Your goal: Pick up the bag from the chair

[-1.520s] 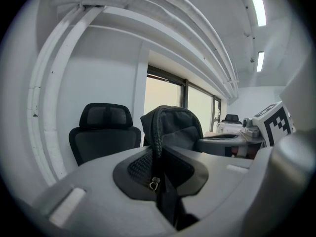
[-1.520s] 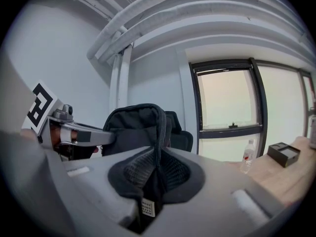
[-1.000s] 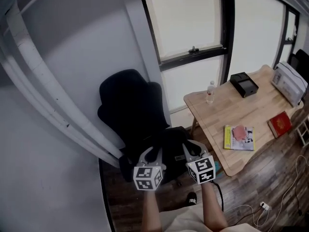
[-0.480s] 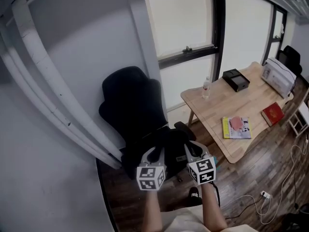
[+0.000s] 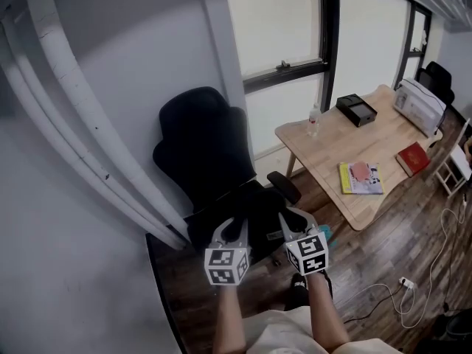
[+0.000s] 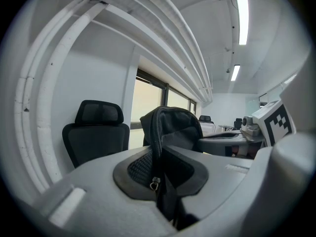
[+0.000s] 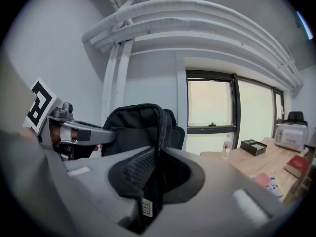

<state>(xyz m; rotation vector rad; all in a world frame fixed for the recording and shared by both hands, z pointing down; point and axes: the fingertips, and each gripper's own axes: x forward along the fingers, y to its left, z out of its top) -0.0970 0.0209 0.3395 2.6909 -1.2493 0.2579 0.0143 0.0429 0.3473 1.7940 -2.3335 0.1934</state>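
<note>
A black fabric bag (image 5: 259, 214) hangs between my two grippers, in front of the black office chair (image 5: 203, 146). My left gripper (image 5: 234, 231) is shut on the bag's left side; its own view shows the zipped bag (image 6: 170, 127) pinched in the jaws, with the chair (image 6: 96, 132) behind. My right gripper (image 5: 289, 223) is shut on the bag's right side; that view shows the bag (image 7: 140, 130) clamped in the jaws and the left gripper (image 7: 74, 130) across from it. I cannot tell whether the bag still touches the seat.
A wooden table (image 5: 346, 150) stands to the right with a water bottle (image 5: 314, 121), a black box (image 5: 356, 109), a yellow book (image 5: 361, 177), a red book (image 5: 411, 158) and a white appliance (image 5: 419, 103). White pipes (image 5: 81, 124) run along the wall. Cables (image 5: 413, 301) lie on the floor.
The view has shifted, so chair and table sit a little higher and further left. Both grippers stay shut on the bag, which looks slightly further out from the seat.
</note>
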